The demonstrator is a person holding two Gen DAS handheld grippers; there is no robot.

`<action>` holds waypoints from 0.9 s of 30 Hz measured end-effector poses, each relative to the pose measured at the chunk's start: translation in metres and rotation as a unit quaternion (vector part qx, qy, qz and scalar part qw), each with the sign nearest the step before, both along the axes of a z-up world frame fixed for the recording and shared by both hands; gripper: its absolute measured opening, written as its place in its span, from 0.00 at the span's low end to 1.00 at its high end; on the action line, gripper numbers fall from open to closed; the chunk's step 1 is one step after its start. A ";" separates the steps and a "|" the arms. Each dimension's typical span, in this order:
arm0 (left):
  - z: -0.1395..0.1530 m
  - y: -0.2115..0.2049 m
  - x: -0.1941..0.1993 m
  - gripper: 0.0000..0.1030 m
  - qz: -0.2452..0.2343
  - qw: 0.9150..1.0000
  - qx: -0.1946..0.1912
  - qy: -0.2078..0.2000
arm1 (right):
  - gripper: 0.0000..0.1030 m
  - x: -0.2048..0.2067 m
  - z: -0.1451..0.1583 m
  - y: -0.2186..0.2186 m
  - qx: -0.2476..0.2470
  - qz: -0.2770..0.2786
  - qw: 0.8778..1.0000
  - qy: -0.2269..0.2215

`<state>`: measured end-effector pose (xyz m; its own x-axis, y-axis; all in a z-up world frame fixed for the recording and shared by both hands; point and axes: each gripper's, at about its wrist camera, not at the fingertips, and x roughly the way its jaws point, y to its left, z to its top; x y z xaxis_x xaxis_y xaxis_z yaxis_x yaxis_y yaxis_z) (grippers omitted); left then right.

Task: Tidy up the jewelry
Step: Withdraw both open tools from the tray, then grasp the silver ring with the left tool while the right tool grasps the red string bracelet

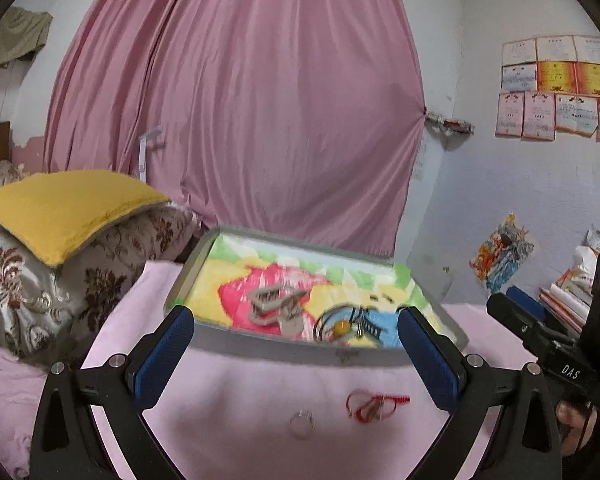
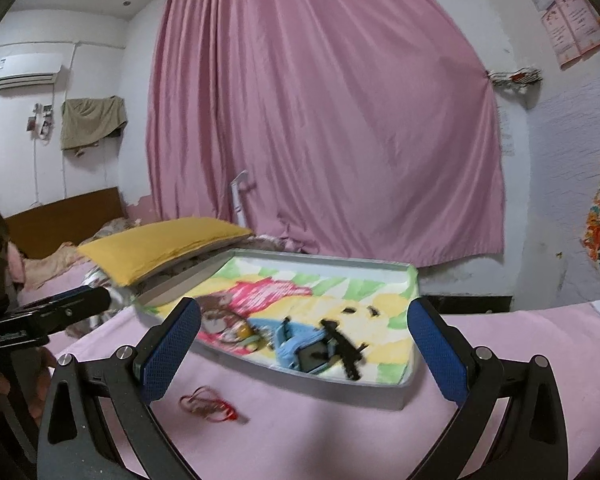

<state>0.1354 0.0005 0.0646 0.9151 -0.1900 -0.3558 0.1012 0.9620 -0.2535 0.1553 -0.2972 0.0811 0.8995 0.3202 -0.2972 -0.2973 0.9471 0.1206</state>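
Both my grippers, left (image 1: 292, 332) and right (image 2: 304, 332), hang released over the bed (image 1: 236, 392); the red string bracelet (image 1: 374, 404) needs a low, centred pinch before going into the tray (image 1: 188, 276).

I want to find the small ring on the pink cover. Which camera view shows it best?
The left wrist view: the ring lies on the pink cover, in front of the tray and left of the red cord bracelet. The right wrist view shows only the bracelet, no ring.
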 end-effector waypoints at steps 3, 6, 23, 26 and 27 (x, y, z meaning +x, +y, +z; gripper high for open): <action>-0.005 0.010 0.002 0.99 -0.005 0.999 -0.011 0.035 | 0.98 0.001 -0.006 0.006 -0.007 0.016 1.000 0.026; -0.013 0.018 0.005 0.99 -0.014 0.997 -0.020 0.073 | 0.98 0.003 -0.016 0.010 -0.019 0.032 0.997 0.061; -0.048 0.012 0.012 0.91 -0.076 0.983 0.011 0.169 | 0.81 0.036 -0.059 0.039 -0.088 0.137 0.961 0.224; -0.051 0.008 0.014 0.81 -0.089 0.980 0.016 0.179 | 0.66 0.039 -0.064 0.045 -0.100 0.147 0.954 0.241; -0.051 0.007 0.015 0.77 -0.094 0.979 0.018 0.182 | 0.64 0.039 -0.065 0.047 -0.104 0.149 0.953 0.243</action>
<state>0.1505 0.0076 0.0132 0.6760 -0.3243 -0.6617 0.1864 0.9440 -0.2722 0.1942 -0.2503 0.0165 0.5179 0.4292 -0.7400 -0.5136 0.8478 0.1323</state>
